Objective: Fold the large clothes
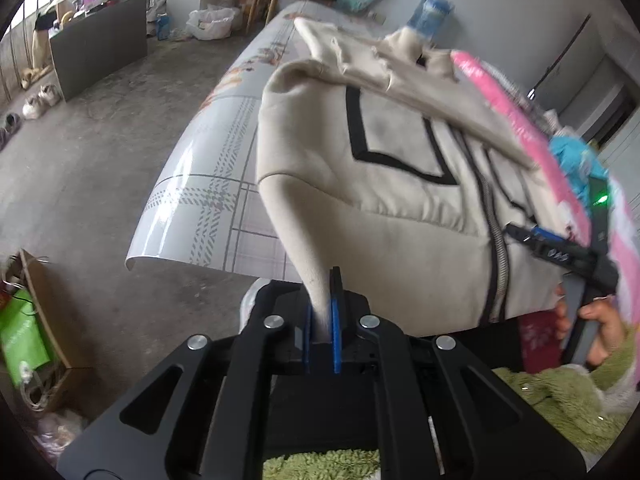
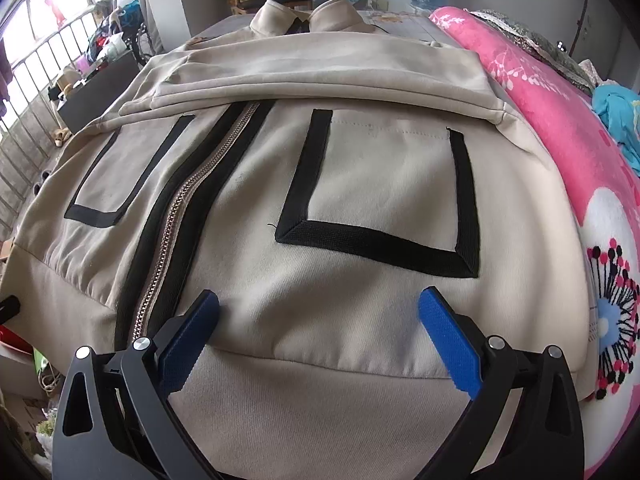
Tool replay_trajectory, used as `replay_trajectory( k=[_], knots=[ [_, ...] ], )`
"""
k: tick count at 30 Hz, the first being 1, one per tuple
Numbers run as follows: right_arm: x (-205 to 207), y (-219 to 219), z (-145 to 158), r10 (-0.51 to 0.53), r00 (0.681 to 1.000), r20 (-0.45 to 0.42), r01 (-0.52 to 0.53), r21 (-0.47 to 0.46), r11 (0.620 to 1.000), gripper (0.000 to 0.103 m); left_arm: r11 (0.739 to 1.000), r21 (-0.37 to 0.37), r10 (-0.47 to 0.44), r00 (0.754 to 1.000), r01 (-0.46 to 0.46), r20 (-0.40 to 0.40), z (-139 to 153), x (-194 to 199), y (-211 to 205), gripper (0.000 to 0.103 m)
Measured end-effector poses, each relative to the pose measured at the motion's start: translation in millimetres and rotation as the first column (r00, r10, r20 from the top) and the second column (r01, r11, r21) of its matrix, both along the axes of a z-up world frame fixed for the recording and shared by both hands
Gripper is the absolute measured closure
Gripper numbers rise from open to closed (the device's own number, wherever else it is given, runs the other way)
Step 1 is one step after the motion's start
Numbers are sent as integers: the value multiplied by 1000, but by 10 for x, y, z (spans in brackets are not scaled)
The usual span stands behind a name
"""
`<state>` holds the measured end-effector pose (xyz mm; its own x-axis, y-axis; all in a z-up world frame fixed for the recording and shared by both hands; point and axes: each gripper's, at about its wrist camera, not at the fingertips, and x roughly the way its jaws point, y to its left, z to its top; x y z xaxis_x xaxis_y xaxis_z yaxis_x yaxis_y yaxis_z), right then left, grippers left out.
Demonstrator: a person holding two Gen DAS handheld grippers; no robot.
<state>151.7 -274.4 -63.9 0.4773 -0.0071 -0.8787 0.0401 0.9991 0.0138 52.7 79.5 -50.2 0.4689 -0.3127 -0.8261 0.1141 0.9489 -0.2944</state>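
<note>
We've got the beige jacket [image 2: 304,184] lying front-up on the counter [image 1: 208,184], long axis running away from us, collar at the far end, hem nearest. Only the left wrist view shows our left tool [image 1: 322,316] clamped tight on a pulled-up hem corner. Our right tool [image 2: 318,340] is spread wide, hovering at the hem beside the zipper [image 2: 180,216].

A beige zip-up jacket [image 2: 320,184] with black-trimmed pockets is spread face-up, its sleeves folded across the chest.
</note>
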Motion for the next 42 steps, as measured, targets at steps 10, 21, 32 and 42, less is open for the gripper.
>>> replay_trajectory(
  k=[10,21,32,42],
  knots=[
    [-177,-177,167,12,1000,-21,-10,89,996,6,988,155,5,999,3,-51,-75,75,-179,95],
    [-1096,-738,385,-134,987,-90,144,124,982,10,957,287,-33,999,37,-18,-35,3,-314,95],
    [-1181,-1246,124,-258,954,-151,289,254,923,29,927,372,-50,999,45,5,16,-25,-443,96],
    [-1113,-1153,51,-200,959,-202,248,250,936,79,916,400,-43,999,27,33,154,-67,-506,96]
  ],
)
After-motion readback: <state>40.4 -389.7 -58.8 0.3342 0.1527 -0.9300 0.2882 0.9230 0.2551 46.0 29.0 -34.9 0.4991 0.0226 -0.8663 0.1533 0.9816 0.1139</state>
